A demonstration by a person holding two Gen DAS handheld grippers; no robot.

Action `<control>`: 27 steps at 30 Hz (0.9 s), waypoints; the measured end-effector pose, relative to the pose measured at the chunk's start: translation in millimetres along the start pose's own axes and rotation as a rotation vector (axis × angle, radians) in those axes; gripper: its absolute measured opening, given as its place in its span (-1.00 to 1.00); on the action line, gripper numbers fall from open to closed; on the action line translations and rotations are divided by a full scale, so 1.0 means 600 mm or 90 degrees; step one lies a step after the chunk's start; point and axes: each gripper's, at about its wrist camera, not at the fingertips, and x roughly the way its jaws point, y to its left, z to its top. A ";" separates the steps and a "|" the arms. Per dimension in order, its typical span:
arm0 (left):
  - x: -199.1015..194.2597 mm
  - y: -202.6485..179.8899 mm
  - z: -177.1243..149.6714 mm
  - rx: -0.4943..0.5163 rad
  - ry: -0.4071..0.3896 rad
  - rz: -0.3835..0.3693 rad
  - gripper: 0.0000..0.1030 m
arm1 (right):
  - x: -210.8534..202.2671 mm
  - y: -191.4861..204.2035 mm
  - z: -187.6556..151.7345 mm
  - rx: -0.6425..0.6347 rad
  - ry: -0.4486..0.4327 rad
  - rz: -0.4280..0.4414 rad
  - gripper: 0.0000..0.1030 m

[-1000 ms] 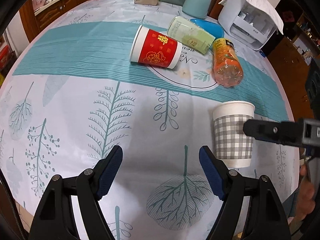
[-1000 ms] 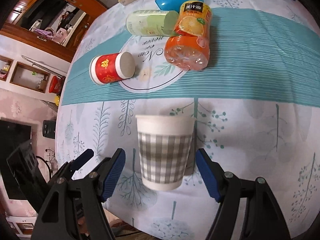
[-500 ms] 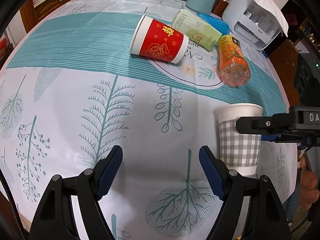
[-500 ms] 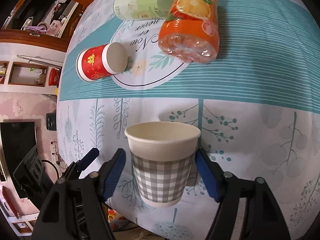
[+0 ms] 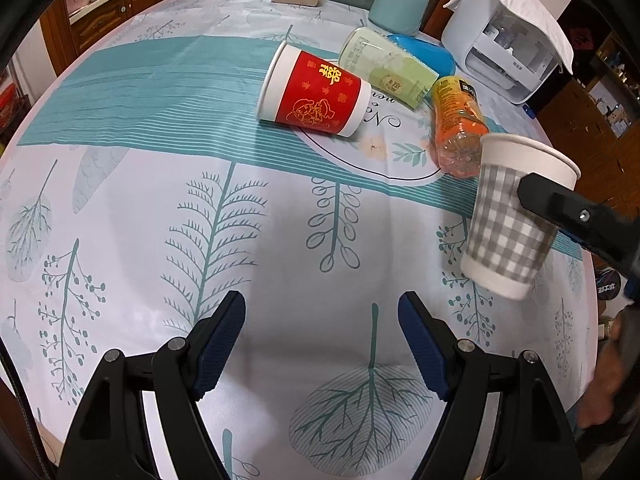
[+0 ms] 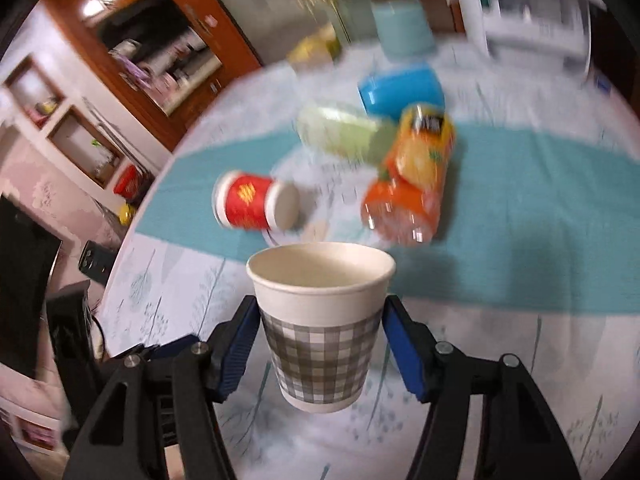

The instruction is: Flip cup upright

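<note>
Checked cup (image 6: pixel 320 320) clamped betw R gripper (image 6: pixel 320 344) pads, mouth up, lifted near orange bottle (image 5: pixel 456 128); L gripper (image 5: pixel 320 344) spread, idle; judged: level it, lower base flat w/o squeezing, then release.

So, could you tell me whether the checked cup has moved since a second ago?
Yes. The checked cup, gripped by the right gripper, has lifted off the tablecloth and now overlaps the orange bottle.
</note>
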 end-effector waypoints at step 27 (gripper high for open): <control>-0.021 -0.019 -0.008 0.021 -0.041 0.029 0.50 | 0.012 0.003 -0.103 -0.063 -0.168 -0.070 0.27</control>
